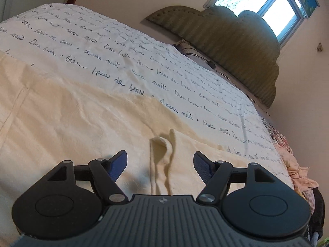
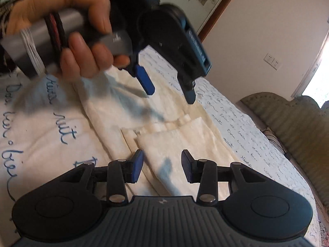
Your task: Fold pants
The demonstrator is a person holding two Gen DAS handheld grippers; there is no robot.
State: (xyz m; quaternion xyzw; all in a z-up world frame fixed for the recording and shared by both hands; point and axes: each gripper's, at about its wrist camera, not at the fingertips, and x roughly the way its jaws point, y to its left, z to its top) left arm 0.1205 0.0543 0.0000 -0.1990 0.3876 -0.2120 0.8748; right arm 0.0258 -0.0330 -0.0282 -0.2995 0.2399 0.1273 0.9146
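- left gripper: jaws wide, holding nothing; a belt loop stands just ahead between the fingers, probably the next pinch point.
- right gripper: jaws wide, empty, poised over a folded corner.
- pants: cream, wrinkled, lying flat on the bedspread directly ahead of both.

dim warm room, bright blown-out window, soft shadows, motion-blurred hand, fisheye-bent edges

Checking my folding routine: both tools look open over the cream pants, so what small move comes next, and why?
Probably lower the left tool and close on the belt loop sticking up between its open fingers. The right tool hovers open over the folded pants, gripping nothing.
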